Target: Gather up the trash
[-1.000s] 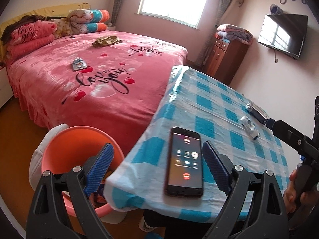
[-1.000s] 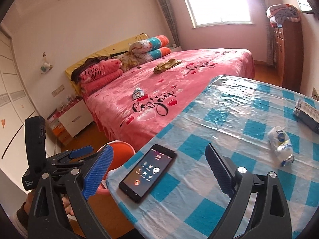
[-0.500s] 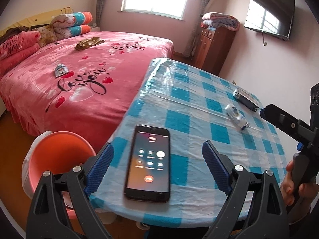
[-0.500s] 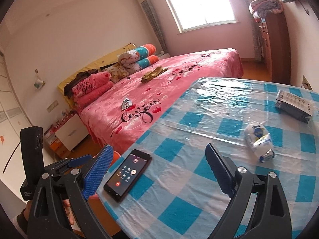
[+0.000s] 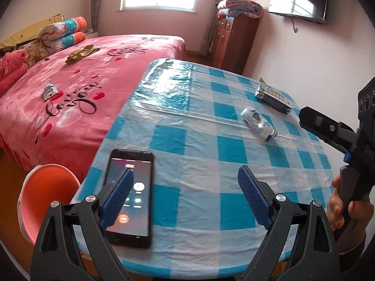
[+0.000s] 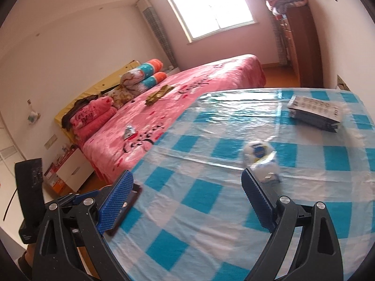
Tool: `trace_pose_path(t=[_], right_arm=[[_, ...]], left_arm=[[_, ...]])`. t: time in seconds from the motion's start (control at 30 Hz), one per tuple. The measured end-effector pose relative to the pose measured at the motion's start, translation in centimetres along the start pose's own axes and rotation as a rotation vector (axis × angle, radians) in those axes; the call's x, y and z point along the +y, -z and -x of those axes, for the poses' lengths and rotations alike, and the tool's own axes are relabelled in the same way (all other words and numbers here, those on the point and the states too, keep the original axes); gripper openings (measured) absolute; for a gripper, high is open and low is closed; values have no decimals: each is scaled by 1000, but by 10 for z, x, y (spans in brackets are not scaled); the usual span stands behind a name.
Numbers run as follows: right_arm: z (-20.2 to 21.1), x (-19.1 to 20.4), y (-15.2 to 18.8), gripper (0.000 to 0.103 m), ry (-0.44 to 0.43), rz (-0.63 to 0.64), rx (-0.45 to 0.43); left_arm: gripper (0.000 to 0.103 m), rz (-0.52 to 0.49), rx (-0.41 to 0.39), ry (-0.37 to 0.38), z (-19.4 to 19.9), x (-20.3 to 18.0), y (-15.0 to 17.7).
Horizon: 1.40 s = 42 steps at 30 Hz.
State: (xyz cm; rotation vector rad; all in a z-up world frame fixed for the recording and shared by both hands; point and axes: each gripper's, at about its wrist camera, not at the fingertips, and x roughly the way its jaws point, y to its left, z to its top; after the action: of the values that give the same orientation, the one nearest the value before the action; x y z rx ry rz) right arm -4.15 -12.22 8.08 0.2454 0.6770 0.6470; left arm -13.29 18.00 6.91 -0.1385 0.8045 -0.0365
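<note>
I am steering two hand-held grippers over a table [image 5: 199, 121] covered in blue-and-white checked cloth, beside a pink bed. Both are spread wide and hold nothing.

The nearest piece of trash is a crumpled white wrapper [image 6: 261, 161] with blue print, lying on the table's far right part. In the right wrist view it sits just beyond the tip of the right gripper [image 6: 187, 201]'s right-hand finger, ahead and a little to the right of the gap between the fingers. Its long axis runs roughly along my line of approach, slightly slanted (motion blur makes the exact angle hard to tell).

From the left gripper [image 5: 185, 199] the same wrapper [image 5: 259, 124] lies well apart, far ahead and to the right, so I judge the right hand the nearer one.

A dark box [image 6: 315, 113] lies farther back on the table. A phone [image 5: 130, 196] with a lit screen lies at the near-left edge, under the left gripper's left finger. An orange bin [image 5: 46, 192] stands on the floor to the left, below the table edge.
</note>
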Motion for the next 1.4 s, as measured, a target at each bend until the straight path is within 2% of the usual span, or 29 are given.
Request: trace_pose_path(t=[0.2,0.33,0.47,0.6,0.7,0.73,0.8,0.9,0.97,1.13,1.17,1.4], right_arm=[[-9,-56,-1,92,58,-92,43],[-22,-78,-1,92,103,-97,86],[-39,-86,-3,92,153,-53,129],[-61,-83,-7,92,159,-12,174],[-74,-76,-8,92,202,45,187],[-77,-75,-8,90,210,59,192],[-86,-75,-8,80,219,75,215],[-94,-80,-6,75,254,91,236],[-98,-85,-6,68,254,80,247],[-99,-87,-6,60,252,89,247],[-99,-87,-5,56,252,95,245],[-89,-96,-4,54,219,61,213]], left_arm=[[91,-24,25,12,-10,-15,2],[91,-37,37,15,-15,-21,0],[91,-42,47,12,-20,-24,-2],[91,-46,56,8,-26,-26,-4],[91,-55,67,4,-31,-29,-5],[91,-58,69,3,-32,-30,-5],[91,-62,73,3,-34,-31,-6],[91,-61,78,0,-38,-32,-7],[91,-58,84,0,-41,-33,-8],[91,-69,98,-1,-49,-38,-9],[91,-70,98,1,-50,-40,-10],[91,-76,91,26,-56,-53,-20]])
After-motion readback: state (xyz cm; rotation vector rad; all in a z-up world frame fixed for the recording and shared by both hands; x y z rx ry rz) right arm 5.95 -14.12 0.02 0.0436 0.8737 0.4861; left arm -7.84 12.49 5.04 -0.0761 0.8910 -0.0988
